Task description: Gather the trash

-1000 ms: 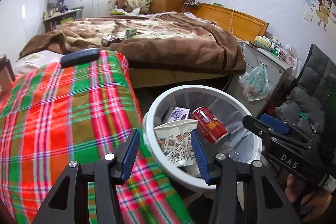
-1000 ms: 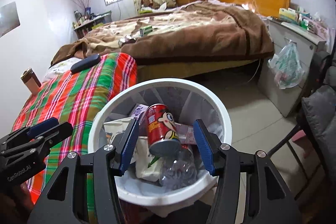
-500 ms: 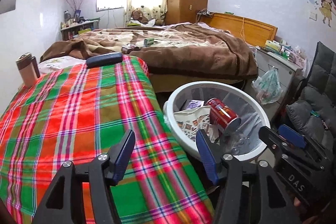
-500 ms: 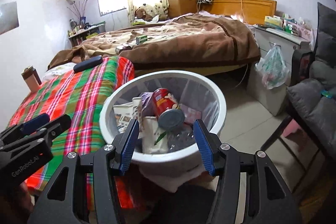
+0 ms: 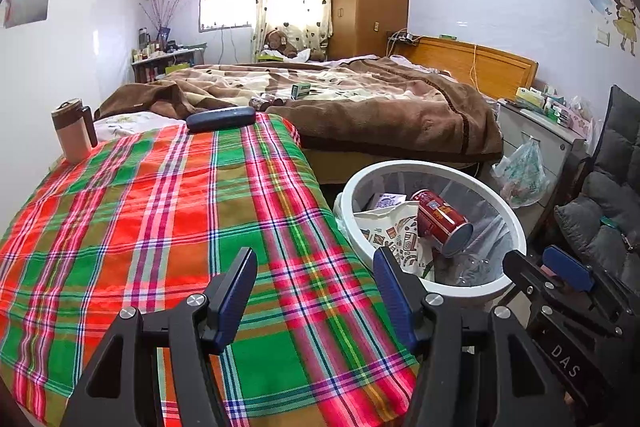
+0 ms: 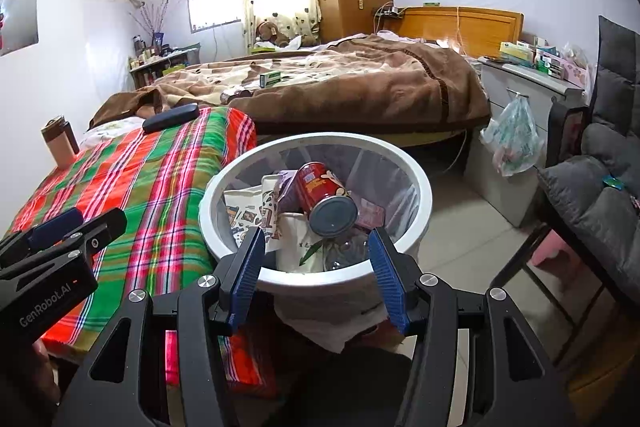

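Blue-padded fingers of the left gripper (image 5: 316,291) stand wide apart and hold nothing, above the near part of the plaid table (image 5: 160,211). The right gripper (image 6: 316,275) is likewise spread wide and holds nothing; its fingertips frame the near rim of the white bin (image 6: 424,203).

The bin stands on the floor just beside the table's right edge; from the left view its rim sits close against the cloth edge. Inside lie a red can (image 6: 320,191), tilted with its metal end toward the right camera, a printed bag (image 5: 396,227), a white packet (image 6: 298,247) and a clear bottle (image 6: 348,247).

The table surface beyond the left gripper is bare cloth up to a dark case (image 5: 220,119) at the far edge and a mug (image 5: 74,135) at the far left corner. Right of the bin, bare floor (image 6: 460,219) runs to a chair (image 6: 600,187) and a cabinet (image 6: 532,99) with a hanging plastic bag (image 6: 514,139). A bed (image 5: 380,107) lies behind.
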